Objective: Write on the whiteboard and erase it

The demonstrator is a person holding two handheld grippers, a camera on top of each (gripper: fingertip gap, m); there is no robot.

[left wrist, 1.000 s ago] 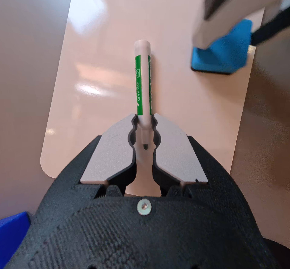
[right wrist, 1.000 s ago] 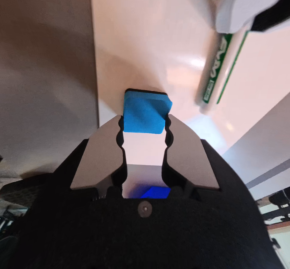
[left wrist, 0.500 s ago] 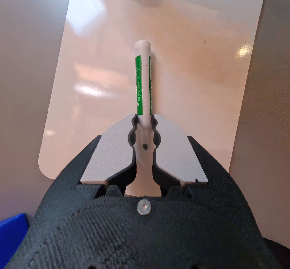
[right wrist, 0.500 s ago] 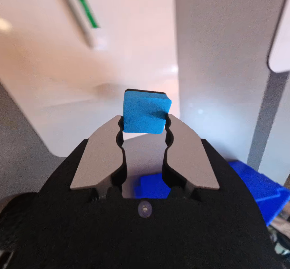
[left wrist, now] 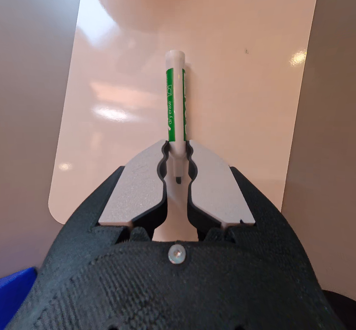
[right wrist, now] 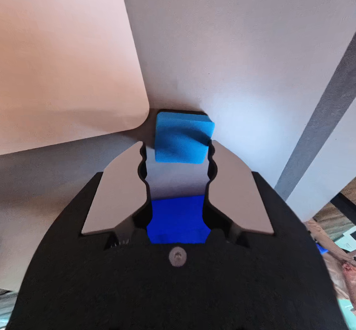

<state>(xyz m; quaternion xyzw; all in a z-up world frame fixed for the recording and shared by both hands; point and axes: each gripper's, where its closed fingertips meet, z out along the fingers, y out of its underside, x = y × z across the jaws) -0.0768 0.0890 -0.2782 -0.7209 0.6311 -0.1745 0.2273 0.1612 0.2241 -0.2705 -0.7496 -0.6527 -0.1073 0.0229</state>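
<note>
Item, erasing done by our judgement: our right claw (right wrist: 176, 143) parted, eraser (right wrist: 184, 137) loose between its tips, down off the board (right wrist: 67, 60) at left; left claw (left wrist: 177, 143) clenched on the marker (left wrist: 176, 97) over the wiped board; next, withdraw right and stow marker.

Each handheld tool is built on a broad black body of rough, woven-looking printed plastic, widest at the camera end and narrowing forward. On the left gripper (left wrist: 177, 145) two flat, pale grey finger plates with a fine grainy finish are mounted, their inner edges lined in black and cut in wavy scallops. A silver round-headed screw is set in the middle of the body just behind the fingers. The right gripper (right wrist: 177, 145) is shaped the same, with a duller grey screw
</note>
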